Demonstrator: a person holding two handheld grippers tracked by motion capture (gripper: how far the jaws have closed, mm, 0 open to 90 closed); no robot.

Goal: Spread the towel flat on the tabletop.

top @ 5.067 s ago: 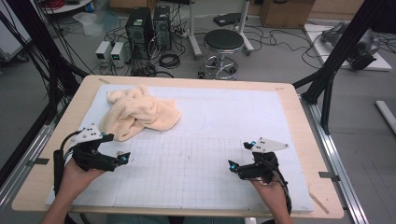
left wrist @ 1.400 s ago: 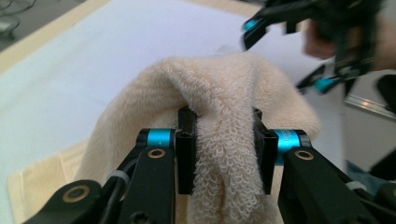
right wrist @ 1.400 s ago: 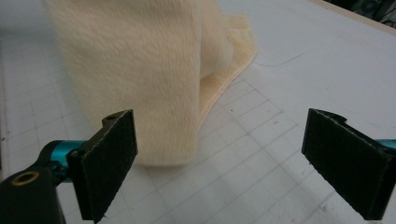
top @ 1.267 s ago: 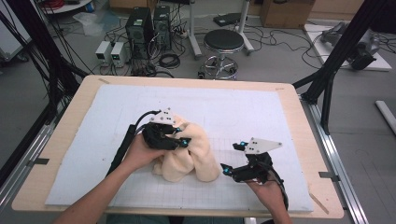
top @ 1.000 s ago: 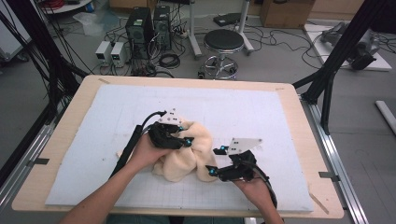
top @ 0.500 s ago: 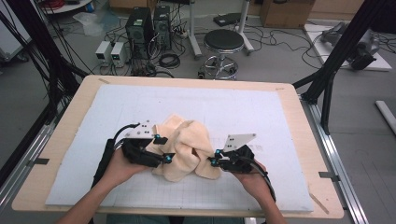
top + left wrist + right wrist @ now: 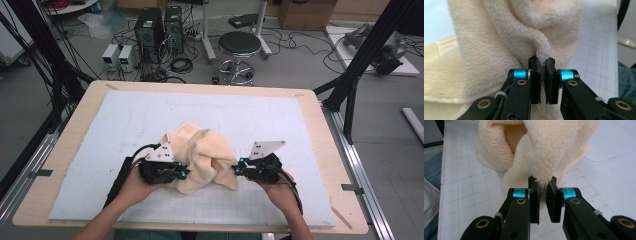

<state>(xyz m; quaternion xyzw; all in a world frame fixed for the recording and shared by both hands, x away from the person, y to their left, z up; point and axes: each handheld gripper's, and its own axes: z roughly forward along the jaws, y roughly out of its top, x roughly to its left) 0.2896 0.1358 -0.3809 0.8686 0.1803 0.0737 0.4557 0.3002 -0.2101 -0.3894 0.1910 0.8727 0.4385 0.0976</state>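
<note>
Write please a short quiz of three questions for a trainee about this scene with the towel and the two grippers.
1. True or false: the left gripper is shut on a fold of the cream towel.
2. Multiple choice: the towel lies (A) flat and spread out, (B) bunched in a heap on the white grid mat, (C) hanging off the table edge.
3. Short answer: what does the right gripper hold between its pads?

Key
1. True: the pads pinch a rolled edge of it.
2. B.
3. A fold of the same towel, at its side nearest that gripper.

Black 2-jaw grippers (image 7: pixel 184 174); cyan collars; brass screws; grey plates
</note>
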